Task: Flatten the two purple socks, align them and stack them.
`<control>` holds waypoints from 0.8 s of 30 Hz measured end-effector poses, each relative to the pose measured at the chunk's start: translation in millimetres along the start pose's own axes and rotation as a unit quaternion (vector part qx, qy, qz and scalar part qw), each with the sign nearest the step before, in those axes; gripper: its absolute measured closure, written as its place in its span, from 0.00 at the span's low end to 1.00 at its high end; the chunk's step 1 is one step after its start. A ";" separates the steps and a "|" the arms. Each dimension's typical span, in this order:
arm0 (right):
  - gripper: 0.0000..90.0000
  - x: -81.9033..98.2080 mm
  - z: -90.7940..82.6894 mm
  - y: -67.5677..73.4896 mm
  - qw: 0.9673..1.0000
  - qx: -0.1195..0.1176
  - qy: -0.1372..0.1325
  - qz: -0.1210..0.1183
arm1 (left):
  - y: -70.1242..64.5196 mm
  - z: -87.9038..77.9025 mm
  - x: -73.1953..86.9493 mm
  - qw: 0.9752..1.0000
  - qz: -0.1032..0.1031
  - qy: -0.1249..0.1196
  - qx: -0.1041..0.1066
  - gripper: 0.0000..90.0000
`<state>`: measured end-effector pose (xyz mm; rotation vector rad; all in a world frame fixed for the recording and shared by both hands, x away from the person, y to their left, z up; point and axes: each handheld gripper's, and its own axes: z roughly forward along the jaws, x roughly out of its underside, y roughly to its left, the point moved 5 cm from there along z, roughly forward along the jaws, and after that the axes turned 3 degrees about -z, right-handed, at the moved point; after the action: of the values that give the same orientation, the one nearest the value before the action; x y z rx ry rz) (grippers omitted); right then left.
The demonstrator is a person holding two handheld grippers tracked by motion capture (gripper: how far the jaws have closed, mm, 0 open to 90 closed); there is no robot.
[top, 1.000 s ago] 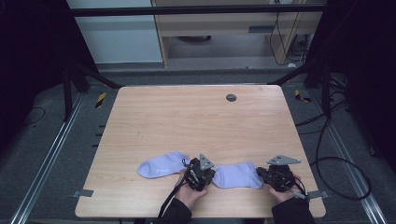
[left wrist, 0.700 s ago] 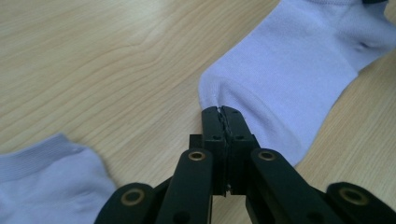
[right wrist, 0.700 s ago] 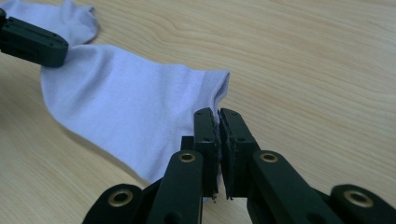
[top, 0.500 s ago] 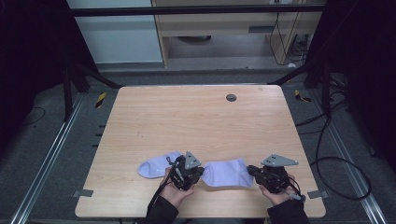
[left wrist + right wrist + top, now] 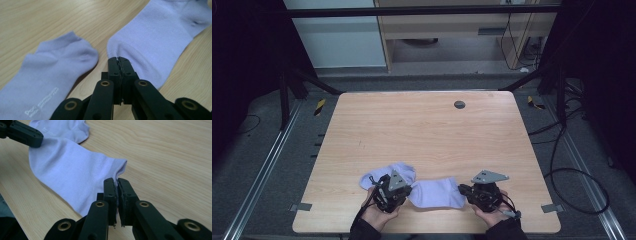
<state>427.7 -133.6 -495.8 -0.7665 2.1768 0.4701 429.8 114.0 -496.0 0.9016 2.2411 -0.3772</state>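
While stretched between both grippers near the light wooden table's (image 5: 422, 130) front edge, pale lilac cotton sock (image 5: 435, 193): left gripper (image 5: 119, 59) clamped on toe, right gripper (image 5: 116, 182) clamped on cuff (second lilac sock (image 5: 384, 175) just left); broad bare wood beyond.

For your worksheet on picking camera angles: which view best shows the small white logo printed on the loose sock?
The left gripper view: the loose sock lies close, its logo visible though unreadable. The high view shows that sock small, no print discernible. The right gripper view shows just one end.
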 end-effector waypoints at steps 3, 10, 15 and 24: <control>0.96 0.5 5.1 3.8 1.000 -0.003 0.005 -0.003 | 3.1 1.3 5.6 1.000 -0.005 0.002 0.002 0.98; 0.96 10.7 15.0 8.0 1.000 -0.003 0.028 -0.001 | 5.7 10.8 19.8 1.000 -0.001 0.024 0.009 0.98; 0.95 16.7 19.3 6.3 0.999 0.000 0.036 -0.006 | 5.1 19.3 21.1 0.999 -0.004 0.031 0.008 0.98; 0.85 20.1 20.7 -0.5 0.999 0.011 0.040 -0.008 | 6.2 13.6 17.9 1.000 -0.013 0.018 0.007 0.87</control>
<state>428.7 -130.2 -524.5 -0.8018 2.2438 0.4122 431.3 120.8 -518.3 0.8942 2.2884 -0.3926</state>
